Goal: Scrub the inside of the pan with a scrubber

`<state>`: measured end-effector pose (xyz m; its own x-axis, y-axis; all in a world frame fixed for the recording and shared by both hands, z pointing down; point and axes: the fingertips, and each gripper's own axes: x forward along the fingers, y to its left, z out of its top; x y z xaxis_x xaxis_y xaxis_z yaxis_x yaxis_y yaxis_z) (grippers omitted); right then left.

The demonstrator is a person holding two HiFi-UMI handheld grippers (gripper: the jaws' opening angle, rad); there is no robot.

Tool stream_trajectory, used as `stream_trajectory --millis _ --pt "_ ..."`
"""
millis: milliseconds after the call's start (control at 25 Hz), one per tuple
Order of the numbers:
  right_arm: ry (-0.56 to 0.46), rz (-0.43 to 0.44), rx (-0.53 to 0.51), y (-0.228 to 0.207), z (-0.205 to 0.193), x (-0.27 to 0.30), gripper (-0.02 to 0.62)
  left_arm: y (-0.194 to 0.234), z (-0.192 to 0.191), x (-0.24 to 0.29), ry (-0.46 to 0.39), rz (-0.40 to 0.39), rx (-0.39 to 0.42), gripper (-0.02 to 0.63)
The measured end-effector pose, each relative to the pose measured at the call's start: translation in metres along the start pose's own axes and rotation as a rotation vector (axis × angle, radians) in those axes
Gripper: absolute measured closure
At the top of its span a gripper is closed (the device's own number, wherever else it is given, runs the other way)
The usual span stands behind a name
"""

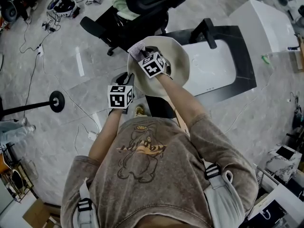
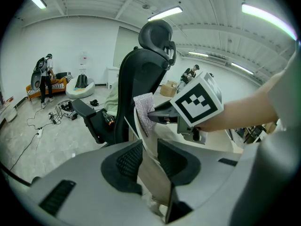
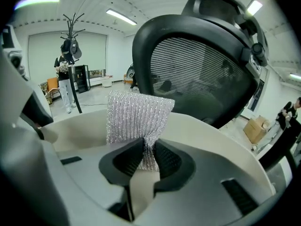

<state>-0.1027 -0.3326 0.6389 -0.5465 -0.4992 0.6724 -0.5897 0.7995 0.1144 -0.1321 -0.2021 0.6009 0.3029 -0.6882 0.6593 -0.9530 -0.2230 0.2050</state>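
A cream pan [image 1: 176,61] is held up in the air, tilted on edge, in front of me. My left gripper [image 1: 128,80] is shut on its flat beige handle [image 2: 153,175], just below the rim [image 2: 139,126]. My right gripper [image 1: 143,52] reaches inside the pan near its upper left rim. It is shut on a silvery mesh scrubber [image 1: 137,46]. In the right gripper view the scrubber [image 3: 136,119] stands up from the jaws against the pan's inner wall [image 3: 207,131]. The left gripper view shows the scrubber [image 2: 143,108] at the pan's edge.
A black office chair [image 1: 137,8] stands just beyond the pan. To the right is a white sink [image 1: 213,65] in a black counter, with a black faucet [image 1: 209,32]. A round stand base [image 1: 56,101] and cables [image 1: 33,42] lie on the grey floor at left.
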Motion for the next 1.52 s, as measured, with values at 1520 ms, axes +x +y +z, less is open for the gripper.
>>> stream_trajectory --millis 1520 --pt "0.394 -0.289 -0.400 -0.118 -0.049 -0.050 0.506 0.001 -0.002 -0.002 0.027 0.035 0.031 0.497"
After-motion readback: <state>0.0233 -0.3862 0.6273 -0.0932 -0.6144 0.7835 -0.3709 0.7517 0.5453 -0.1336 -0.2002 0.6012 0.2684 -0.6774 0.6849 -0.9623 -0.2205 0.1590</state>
